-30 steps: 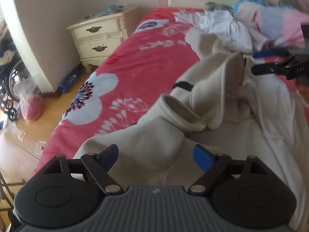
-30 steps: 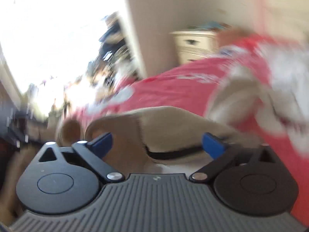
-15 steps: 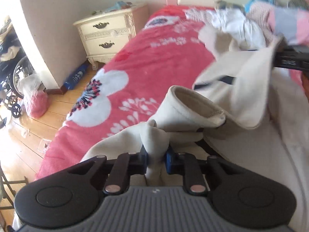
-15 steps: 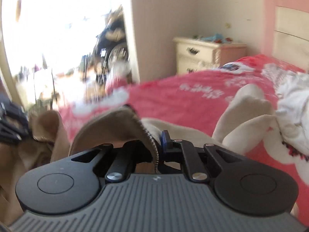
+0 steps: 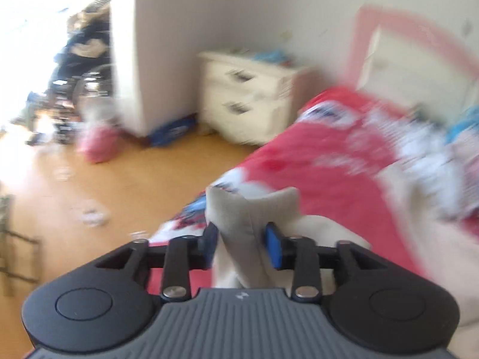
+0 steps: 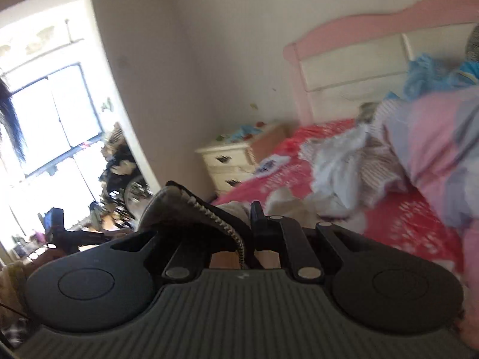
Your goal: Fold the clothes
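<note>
Lifting a bunched fold of the cream hoodie [image 5: 239, 224] off the bed [image 5: 323, 155], the left claw [image 5: 242, 240] has just been loosening around it. Right claw [image 6: 250, 233] stays clenched on the zipper edge [image 6: 209, 212], raised since; spreading comes next.

One bed [image 6: 404, 221] on the right, one pink headboard [image 6: 359, 27] at its far end, one nightstand [image 5: 248, 101] with two drawers at the far left, two grippers, one cream garment [image 5: 239, 227].
</note>
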A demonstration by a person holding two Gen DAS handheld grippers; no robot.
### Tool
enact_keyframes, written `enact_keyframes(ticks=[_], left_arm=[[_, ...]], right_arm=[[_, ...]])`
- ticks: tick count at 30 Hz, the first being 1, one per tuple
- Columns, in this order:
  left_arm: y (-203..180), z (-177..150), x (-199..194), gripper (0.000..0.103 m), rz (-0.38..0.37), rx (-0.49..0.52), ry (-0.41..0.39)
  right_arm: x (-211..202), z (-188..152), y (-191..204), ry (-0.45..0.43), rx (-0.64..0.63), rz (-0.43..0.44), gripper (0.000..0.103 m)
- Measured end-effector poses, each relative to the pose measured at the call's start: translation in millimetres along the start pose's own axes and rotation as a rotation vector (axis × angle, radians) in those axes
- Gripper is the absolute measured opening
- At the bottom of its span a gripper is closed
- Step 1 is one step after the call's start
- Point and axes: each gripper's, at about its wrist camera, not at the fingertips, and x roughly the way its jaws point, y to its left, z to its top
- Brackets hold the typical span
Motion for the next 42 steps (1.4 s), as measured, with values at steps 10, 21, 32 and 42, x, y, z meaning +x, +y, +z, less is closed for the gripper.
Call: enact_keyframes(ticks=[10, 21, 32, 42], left_arm=[[-108, -39, -67, 0.075, -0.598, 0.075, 0.056], [-245, -115, -44, 0.049, -0.649, 0.316, 0.292], [-133, -63, -101, 0.005, -0.454, 0.013, -0.026], [-38, 53, -341, 0.005, -0.410, -0.087, -0.721]], right_arm=[[32, -52, -38, 0.093, 0.134, -0.168, 0.006], [23, -42, -19, 0.030, 0.124, -0.079, 0.006], [11, -35, -20, -0.095, 0.143, -0.114, 0.006], [-80, 75, 76, -0.486, 0.006, 0.013, 0.006]])
